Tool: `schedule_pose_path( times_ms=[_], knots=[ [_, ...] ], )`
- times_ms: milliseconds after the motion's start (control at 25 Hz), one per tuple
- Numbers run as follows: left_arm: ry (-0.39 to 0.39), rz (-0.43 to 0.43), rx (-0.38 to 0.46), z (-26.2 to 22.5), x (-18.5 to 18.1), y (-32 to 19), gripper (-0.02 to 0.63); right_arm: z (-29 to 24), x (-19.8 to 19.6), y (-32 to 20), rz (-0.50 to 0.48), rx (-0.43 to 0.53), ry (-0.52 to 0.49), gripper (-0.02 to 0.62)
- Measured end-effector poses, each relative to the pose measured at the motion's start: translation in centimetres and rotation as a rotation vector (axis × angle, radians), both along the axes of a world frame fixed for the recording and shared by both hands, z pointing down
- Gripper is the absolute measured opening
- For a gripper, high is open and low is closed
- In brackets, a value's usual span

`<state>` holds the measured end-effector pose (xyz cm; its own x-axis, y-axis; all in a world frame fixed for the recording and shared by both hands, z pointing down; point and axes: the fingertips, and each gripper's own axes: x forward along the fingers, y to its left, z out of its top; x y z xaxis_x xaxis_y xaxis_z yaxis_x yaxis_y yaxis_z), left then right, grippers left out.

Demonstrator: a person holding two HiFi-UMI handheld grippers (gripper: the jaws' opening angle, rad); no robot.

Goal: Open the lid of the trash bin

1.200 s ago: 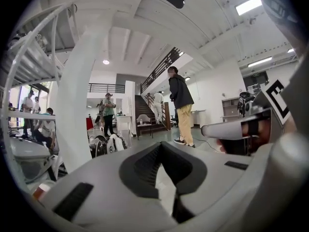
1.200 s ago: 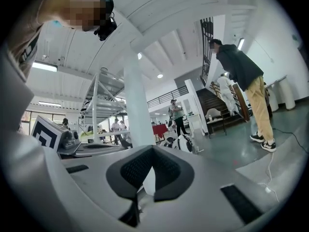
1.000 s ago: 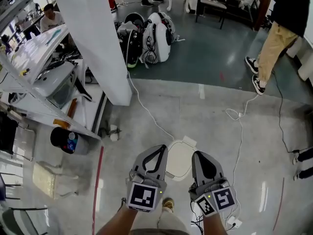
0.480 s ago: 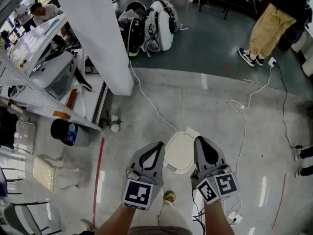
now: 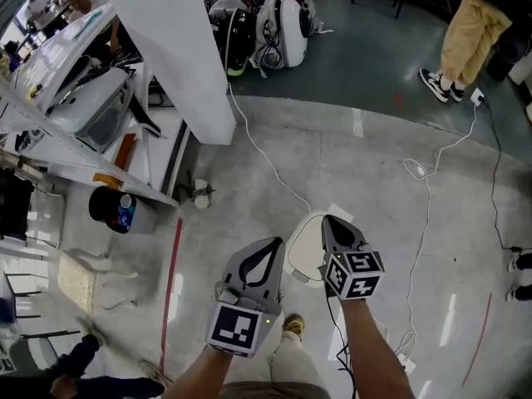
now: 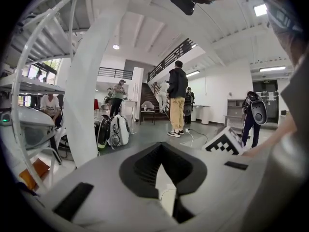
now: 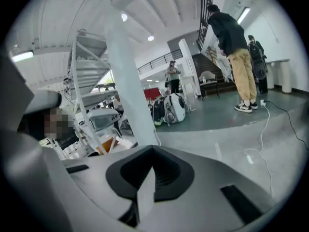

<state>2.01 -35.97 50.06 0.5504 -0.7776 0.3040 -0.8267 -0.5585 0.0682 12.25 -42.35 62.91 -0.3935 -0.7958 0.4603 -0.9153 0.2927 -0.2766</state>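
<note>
In the head view a white trash bin stands on the floor below me, its lid (image 5: 304,249) down and partly hidden by both grippers. My left gripper (image 5: 275,243) hovers at the lid's left edge, jaws together with nothing between them. My right gripper (image 5: 328,221) points over the lid's far right corner, also shut and empty; whether it touches the lid cannot be told. The left gripper (image 6: 161,145) in its own view looks out over the hall, with a pale strip showing through its opening. The right gripper view shows the right gripper (image 7: 152,150) aimed towards the pillar and shelves.
A white pillar (image 5: 179,48) rises at the upper left beside a white shelf rack (image 5: 75,106) and a black bucket (image 5: 112,210). Cables (image 5: 270,177) trail across the concrete floor. A person in khaki trousers (image 5: 470,32) stands at the far right. My shoe (image 5: 292,327) is near the bin.
The right gripper has swung left and forward over the lid's right side, its marker cube turning. The left gripper has barely moved. My view has shifted slightly.
</note>
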Motion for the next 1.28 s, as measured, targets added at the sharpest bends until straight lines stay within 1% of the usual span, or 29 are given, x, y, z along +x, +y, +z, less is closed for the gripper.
schedule_pose_path(
  times_ms=[160, 320, 520, 800, 1040, 1280],
  knots=[
    [-0.005, -0.002, -0.029, 2.1, -0.5, 0.4, -0.009, 7.7, -0.8, 1.5, -0.019, -0.151, 0.054, 0.034],
    [-0.009, -0.007, -0.057, 4.1, -1.1, 0.6, -0.009, 13.7, -1.5, 3.5, -0.020, -0.274, 0.071, 0.034],
    [-0.013, -0.011, -0.076, 6.1, -1.8, 0.5, -0.009, 19.4, -2.5, 6.3, -0.035, -0.403, 0.093, 0.034],
    [-0.012, -0.006, -0.103, 8.8, -1.4, 1.3, -0.009, 26.3, -2.8, 11.7, -0.057, -0.587, 0.117, 0.034],
    [-0.013, -0.012, -0.134, 10.8, -1.8, 2.2, -0.009, 29.5, -3.9, 15.5, -0.054, -0.669, 0.108, 0.034],
    [-0.022, -0.019, -0.141, 11.6, -2.6, 2.4, -0.009, 30.9, -4.0, 16.8, -0.051, -0.691, 0.120, 0.034]
  ],
)
